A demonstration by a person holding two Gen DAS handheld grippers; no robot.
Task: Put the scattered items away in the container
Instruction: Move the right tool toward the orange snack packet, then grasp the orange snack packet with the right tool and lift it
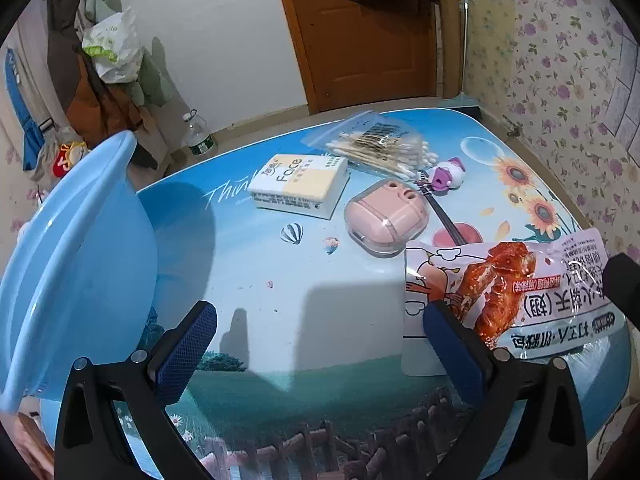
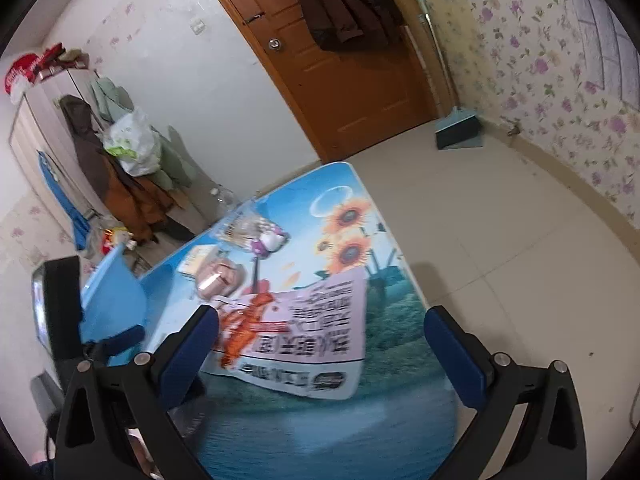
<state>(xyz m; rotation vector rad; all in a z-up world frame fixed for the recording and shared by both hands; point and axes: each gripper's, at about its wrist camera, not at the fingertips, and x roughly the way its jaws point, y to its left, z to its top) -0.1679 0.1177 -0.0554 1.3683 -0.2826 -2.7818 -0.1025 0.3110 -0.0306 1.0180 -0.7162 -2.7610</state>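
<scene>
The worktop [image 1: 304, 280] is lying spread under both tools, its printed cover carrying everything but the basin. The basin [image 1: 76, 248] is standing at the left tool's [image 1: 320, 336] left, tilted, with its rim close beside the left finger. The left tool is gaping wide and holding nothing. The right tool [image 2: 322, 344] is also hanging wide and empty, hovering above the snack pack [image 2: 304, 336], which is lying flat just ahead between its fingers.

The pack looks like the step in hand. Being thin and flat, it is calling for a low approach: one finger sliding under a free edge, the other closing on top, gripping the sealed border rather than the slippery middle. Then a carry leftward, over the basin rim, before letting go.

Farther ahead of the left tool are waiting the tissue pack [image 1: 298, 186], the pink case [image 1: 386, 220], the swab bag [image 1: 380, 146] and, smallest, the toy [image 1: 450, 174], all well apart from the basin.
</scene>
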